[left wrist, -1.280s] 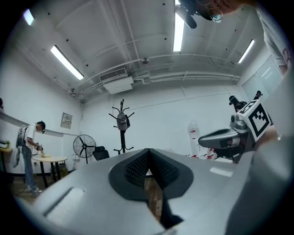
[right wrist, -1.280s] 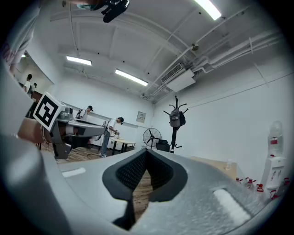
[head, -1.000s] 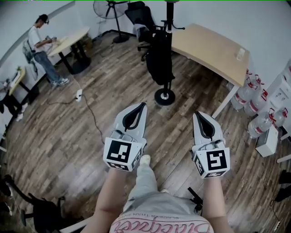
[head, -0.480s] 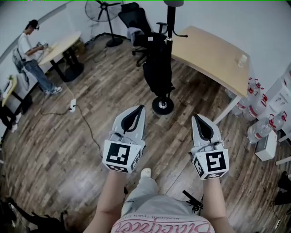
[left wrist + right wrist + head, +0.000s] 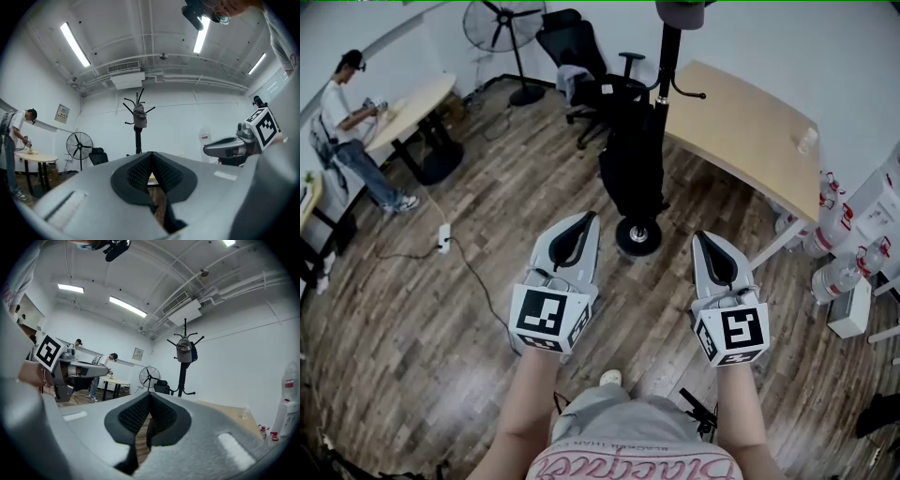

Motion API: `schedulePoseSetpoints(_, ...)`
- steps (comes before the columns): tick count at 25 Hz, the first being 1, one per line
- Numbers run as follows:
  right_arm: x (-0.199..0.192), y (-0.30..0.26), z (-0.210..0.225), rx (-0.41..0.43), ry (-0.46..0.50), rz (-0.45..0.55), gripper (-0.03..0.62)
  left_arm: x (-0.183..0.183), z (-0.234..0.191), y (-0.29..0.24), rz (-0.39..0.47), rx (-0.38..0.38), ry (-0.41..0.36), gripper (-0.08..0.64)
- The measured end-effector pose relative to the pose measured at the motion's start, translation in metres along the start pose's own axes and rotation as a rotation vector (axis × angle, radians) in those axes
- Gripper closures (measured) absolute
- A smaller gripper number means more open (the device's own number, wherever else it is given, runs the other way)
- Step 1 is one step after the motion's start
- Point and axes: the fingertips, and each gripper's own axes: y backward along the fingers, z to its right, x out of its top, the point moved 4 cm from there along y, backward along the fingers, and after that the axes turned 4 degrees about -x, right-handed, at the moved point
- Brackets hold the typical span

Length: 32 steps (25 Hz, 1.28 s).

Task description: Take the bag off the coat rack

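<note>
you hold the grey left gripper and the grey right gripper side by side above the wood floor, each with its jaws pressed together on nothing. the black fabric bag hangs on the black metal coat rack ahead, beside the pale wooden desk, apart from both grippers.

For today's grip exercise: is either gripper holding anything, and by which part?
Nothing is held. The left gripper and the right gripper are both shut and empty; the black bag hangs on the black coat rack.
</note>
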Motion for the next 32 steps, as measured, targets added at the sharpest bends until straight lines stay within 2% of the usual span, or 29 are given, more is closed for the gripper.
schedulePoseSetpoints(12,-0.013,-0.048,-0.010,-0.014,0.018,-0.053,0.589,-0.019,-0.045,-0.023,-0.014,-0.013,0.034,0.545)
schedulePoseSetpoints(21,-0.022,-0.092,0.002,-0.010,0.002,-0.040,0.589,-0.030,-0.072,-0.051,-0.019,0.001,0.030,0.545)
schedulePoseSetpoints(26,-0.032,-0.132,0.005,-0.024,0.043,-0.054,0.589,-0.041,-0.094,-0.081,-0.037,-0.021,0.023,0.545)
schedulePoseSetpoints(32,-0.038,-0.188,0.019,-0.056,0.037,-0.065,0.589,-0.054,-0.129,-0.135,-0.049,-0.068,0.021,0.545)
